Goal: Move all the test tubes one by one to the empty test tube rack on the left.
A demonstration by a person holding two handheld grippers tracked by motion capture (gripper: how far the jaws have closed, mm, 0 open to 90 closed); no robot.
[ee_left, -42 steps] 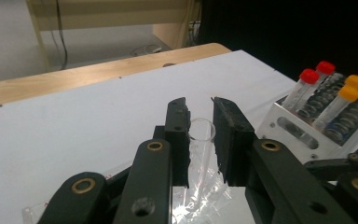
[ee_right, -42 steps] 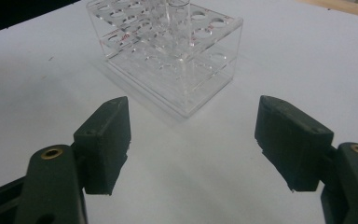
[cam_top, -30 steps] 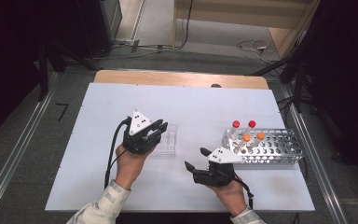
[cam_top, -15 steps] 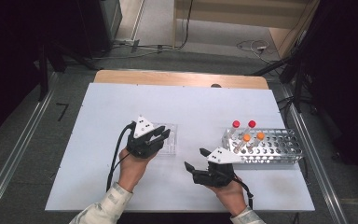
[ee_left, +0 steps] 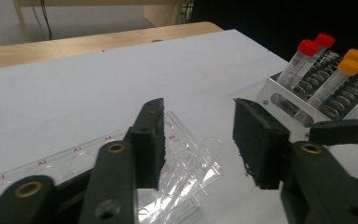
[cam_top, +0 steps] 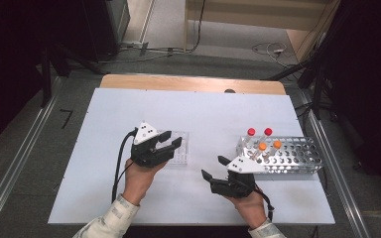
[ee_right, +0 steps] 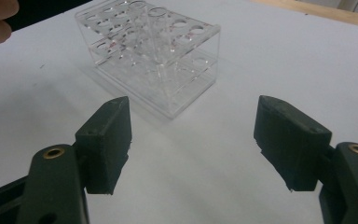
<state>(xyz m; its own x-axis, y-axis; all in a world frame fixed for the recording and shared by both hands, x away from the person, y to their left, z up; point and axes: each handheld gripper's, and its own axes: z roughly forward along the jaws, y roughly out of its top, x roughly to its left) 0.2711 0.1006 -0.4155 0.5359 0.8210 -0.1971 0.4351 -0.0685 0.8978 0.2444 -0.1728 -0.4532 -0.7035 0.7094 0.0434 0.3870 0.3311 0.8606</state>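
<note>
A clear acrylic tube rack [cam_top: 178,151] [ee_left: 186,161] [ee_right: 158,51] sits left of the table's middle; what looks like a clear tube [ee_right: 156,37] stands in one hole. My left gripper [cam_top: 171,139] [ee_left: 198,140] hovers over the rack's near corner. Its jaws have just been opening and are open, pressing on nothing. A metal rack [cam_top: 290,157] [ee_left: 303,100] at the right holds two red-capped tubes [cam_top: 258,134] [ee_left: 305,53] and two orange-capped tubes [cam_top: 269,146] [ee_left: 342,72]. My right gripper [cam_top: 214,167] [ee_right: 193,140] stands open just left of the metal rack, pointing at the clear rack, with nothing between its fingers.
The white table top [cam_top: 203,109] has a wooden strip [cam_top: 188,83] along its far edge. Grey floor and metal rails [cam_top: 15,163] flank the table. A cable [cam_top: 121,158] trails from the left gripper toward the near edge.
The left gripper's jaws, shut a second ago, have parted above the clear rack. The right gripper has stayed open and about where it was.
</note>
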